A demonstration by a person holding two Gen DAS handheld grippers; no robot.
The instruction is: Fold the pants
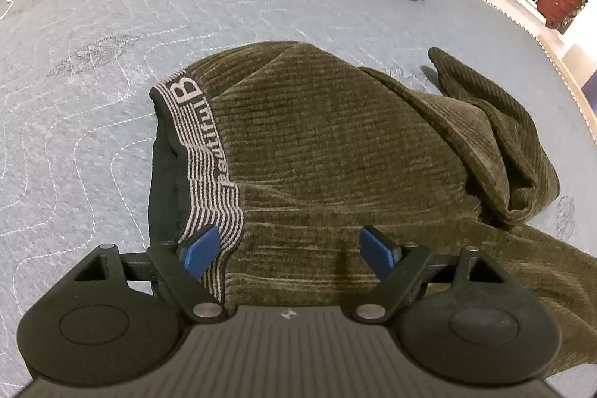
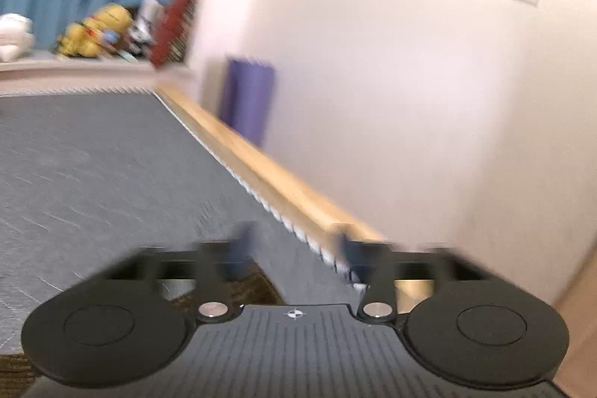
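1. Left gripper (image 1: 289,248): jaws stand wide apart and grasp nothing. They hover over the waist end of the pants (image 1: 335,155), one blue pad over the striped waistband (image 1: 209,155), the other over bare corduroy. Contact with the cloth cannot be told.
2. Right gripper (image 2: 294,248): the view is blurred, but its jaws stand apart with nothing between them. It points past the pants toward the wooden bed edge (image 2: 283,181); only a brown scrap of cloth shows beneath its body.
3. The pants lie on the grey mattress (image 1: 93,43), folded into a compact heap; the waistband is on the side away from the bunched leg ends (image 1: 496,122).
4. Judgement: a fold appears laid and released. The next move calls for the right gripper to take the loose leg ends beyond the waistband while the left steadies or grips the waist.
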